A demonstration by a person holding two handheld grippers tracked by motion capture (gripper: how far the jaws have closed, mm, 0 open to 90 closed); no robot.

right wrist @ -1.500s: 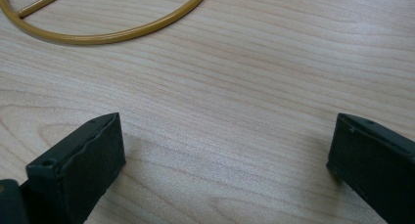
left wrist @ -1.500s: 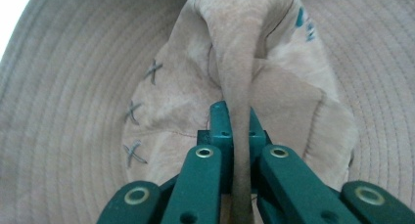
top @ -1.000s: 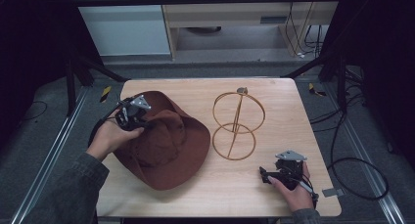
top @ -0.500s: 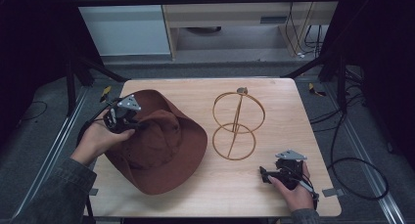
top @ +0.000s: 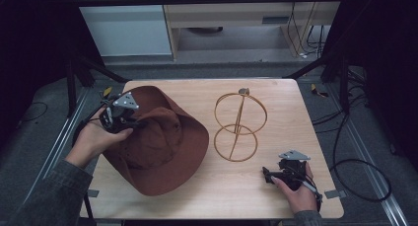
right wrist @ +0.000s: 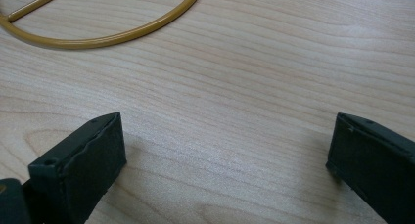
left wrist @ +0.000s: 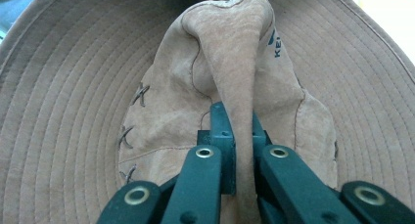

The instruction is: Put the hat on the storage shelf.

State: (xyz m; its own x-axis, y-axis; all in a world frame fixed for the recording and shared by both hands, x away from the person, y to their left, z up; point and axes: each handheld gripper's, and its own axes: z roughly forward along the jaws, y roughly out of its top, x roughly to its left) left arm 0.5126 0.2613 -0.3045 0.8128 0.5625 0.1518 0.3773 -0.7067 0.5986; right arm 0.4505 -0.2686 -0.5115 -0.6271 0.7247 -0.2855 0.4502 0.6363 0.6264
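Note:
A brown wide-brimmed hat (top: 162,142) hangs tilted over the table's left half, its crown pinched into a fold. My left gripper (top: 129,121) is shut on that fold of the hat (left wrist: 235,87), whose stitched brim spreads around the jaws. A gold wire stand (top: 239,125) made of two rings on a post rests at the table's centre-right. My right gripper (top: 270,175) lies open on the wood near the front right corner, nothing between its jaws. The stand's base ring (right wrist: 103,35) curves just ahead of the right gripper (right wrist: 225,155).
The light wooden table (top: 291,102) has bare wood behind the stand and along the front edge. Dark floor, metal frame legs and cables (top: 355,162) surround the table. A shelf unit (top: 236,18) stands beyond the far edge.
My left gripper has carried the hat leftward and lifted it, so its brim now overhangs the table's left side. The right gripper has stayed put.

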